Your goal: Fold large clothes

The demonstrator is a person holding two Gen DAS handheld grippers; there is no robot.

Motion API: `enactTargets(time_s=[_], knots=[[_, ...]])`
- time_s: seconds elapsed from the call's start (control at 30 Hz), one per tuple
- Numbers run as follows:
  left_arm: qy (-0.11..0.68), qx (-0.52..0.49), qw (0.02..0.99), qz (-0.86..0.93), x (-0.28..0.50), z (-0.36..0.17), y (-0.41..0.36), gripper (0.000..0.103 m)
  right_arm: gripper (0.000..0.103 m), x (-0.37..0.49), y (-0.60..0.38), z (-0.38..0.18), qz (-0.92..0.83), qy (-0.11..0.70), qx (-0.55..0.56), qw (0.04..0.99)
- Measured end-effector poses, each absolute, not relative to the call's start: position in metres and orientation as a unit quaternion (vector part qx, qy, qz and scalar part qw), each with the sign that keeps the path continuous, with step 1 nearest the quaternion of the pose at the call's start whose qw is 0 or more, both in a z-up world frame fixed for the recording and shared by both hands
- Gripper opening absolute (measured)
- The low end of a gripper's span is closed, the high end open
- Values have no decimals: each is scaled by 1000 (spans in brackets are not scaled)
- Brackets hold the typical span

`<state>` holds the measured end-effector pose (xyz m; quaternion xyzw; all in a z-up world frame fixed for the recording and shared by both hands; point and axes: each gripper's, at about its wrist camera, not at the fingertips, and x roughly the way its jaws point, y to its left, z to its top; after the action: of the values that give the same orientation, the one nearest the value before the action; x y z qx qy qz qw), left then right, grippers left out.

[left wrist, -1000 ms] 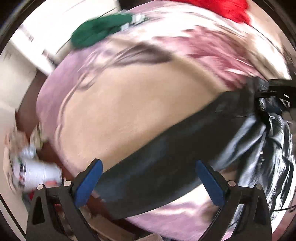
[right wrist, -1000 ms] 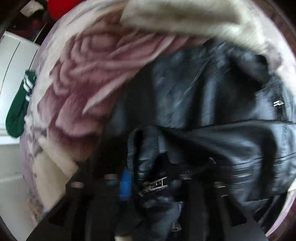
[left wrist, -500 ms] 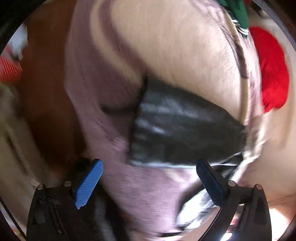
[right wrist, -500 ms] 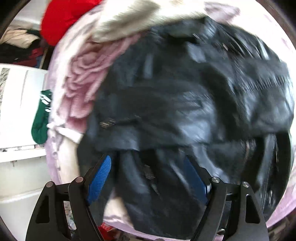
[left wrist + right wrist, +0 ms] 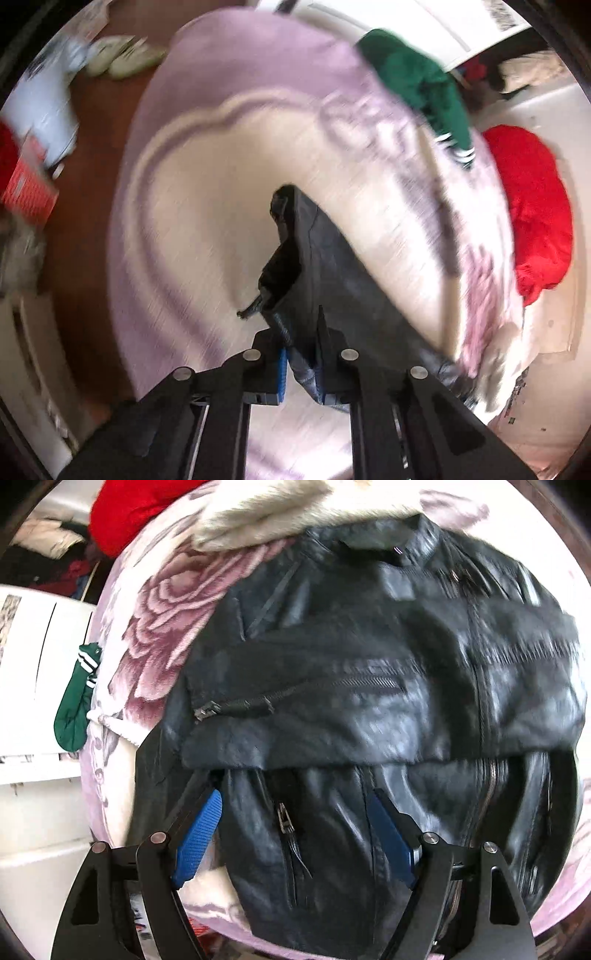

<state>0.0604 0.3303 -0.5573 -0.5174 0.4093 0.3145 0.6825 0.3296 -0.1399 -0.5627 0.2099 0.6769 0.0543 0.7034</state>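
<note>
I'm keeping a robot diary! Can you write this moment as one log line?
left claw: closing on black jacket sleeve | right claw: open above jacket | surface: floral blanket

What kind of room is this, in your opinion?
Probably a bedroom at home. A black leather jacket lies on a bed covered by a rose-patterned blanket, with a red garment and a green garment beside it, and shoes on the brown floor.

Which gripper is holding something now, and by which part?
The left gripper pinches the black jacket by its sleeve, near the cuff. The right gripper is open, holding nothing.
</note>
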Motion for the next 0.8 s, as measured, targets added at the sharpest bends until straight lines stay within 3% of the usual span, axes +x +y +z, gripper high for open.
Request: enactTargets(time_s=[0.17,0.27,0.33,0.43,0.5,0.53,0.8], knots=[[418,-524,687,280,86,-581,360,9,83,352,-115,-574,67,665,190,719],[437,-549,662,263,63,-598,349,16,83,365,-99,-599,60,666,161,725],[435,-585,640,243,37,-613,345,21,83,372,-85,-636,54,719,119,683],[434,-620,614,223,16,-617,327,33,83,378,-87,-635,55,727,125,673],[424,-645,607,188,8,-617,310,59,83,377,-97,-621,63,714,151,681],[419,-652,607,175,8,-614,301,64,83,374,-105,-612,63,706,168,685],[381,-712,567,163,85,-660,267,66,83,340,-148,-588,19,680,214,701]])
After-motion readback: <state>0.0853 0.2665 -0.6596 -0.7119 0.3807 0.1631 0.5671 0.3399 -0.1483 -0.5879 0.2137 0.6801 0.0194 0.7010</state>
